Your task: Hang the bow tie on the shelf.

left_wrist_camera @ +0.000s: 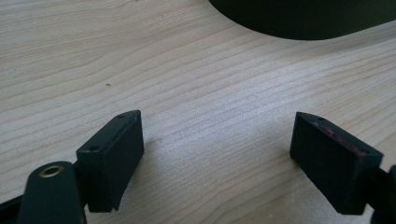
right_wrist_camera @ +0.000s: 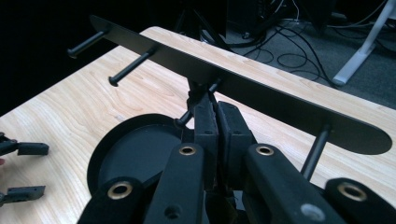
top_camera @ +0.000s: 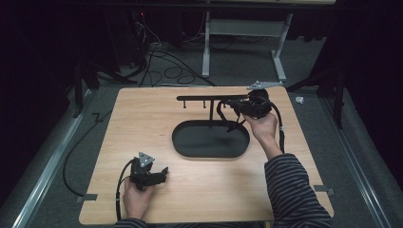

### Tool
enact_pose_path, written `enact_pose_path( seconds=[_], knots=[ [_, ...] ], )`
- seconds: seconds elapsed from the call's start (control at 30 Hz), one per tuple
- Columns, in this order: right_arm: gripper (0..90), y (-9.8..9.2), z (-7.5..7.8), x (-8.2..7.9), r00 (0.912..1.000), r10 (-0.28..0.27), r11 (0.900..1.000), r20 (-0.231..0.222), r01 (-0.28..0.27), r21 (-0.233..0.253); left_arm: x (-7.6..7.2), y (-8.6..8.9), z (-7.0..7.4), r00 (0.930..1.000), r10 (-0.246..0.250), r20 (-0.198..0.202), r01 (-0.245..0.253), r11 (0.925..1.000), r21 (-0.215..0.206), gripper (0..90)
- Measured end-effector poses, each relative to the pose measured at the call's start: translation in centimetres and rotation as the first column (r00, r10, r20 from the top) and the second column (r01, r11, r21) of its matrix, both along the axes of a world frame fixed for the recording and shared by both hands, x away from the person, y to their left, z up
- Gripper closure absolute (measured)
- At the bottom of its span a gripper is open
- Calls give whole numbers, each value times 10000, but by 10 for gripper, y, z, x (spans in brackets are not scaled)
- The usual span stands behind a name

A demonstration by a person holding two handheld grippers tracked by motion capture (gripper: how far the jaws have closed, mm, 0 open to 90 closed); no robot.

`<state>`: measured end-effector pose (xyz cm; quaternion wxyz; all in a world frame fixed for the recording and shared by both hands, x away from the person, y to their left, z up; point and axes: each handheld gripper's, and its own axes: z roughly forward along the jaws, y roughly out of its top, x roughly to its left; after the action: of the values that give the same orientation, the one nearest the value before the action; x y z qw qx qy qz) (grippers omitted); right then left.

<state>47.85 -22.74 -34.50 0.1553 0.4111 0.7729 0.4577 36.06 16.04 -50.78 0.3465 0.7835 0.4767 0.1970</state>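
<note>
A black stand rises at the table's middle: an oval base tray [top_camera: 190,142] and a post carrying a flat crossbar [top_camera: 195,98] with several pegs. My right gripper [top_camera: 228,105] is held at the bar's right part, above the tray's far edge. In the right gripper view its jaws [right_wrist_camera: 216,114] are pressed together just under the crossbar [right_wrist_camera: 280,100], beside the middle peg [right_wrist_camera: 196,106]; I make out nothing between them. My left gripper [top_camera: 165,173] rests low over the wood near the front left, open, with bare table between its fingers [left_wrist_camera: 116,149]. The tray's rim [left_wrist_camera: 303,23] lies ahead of it.
The wooden table [top_camera: 142,123] has bare room to the left of the tray and along the front. A striped sleeve [top_camera: 290,185] crosses the right front. Cables [top_camera: 166,66] and a white frame leg [top_camera: 206,52] are on the floor behind the table.
</note>
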Motion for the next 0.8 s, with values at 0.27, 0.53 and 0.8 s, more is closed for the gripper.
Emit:
enact_pose_path(
  seconds=[0.27, 0.53, 0.8],
  knots=[
    [842, 3, -2, 2, 9997, -236, 9993, -16, 235, -274, 0, 0, 0, 10000, 35, 2, -35, 10000, -10, 182],
    [839, 3, 0, 0, 9996, -248, 9994, 107, 251, -234, 0, 0, 0, 10000, 53, 11, -53, 10000, -28, 182],
    [828, -2, 7, -8, 9992, -216, 9995, 322, 223, -225, 0, 0, 0, 10000, 49, 9, -49, 10000, -22, 182]
  ],
)
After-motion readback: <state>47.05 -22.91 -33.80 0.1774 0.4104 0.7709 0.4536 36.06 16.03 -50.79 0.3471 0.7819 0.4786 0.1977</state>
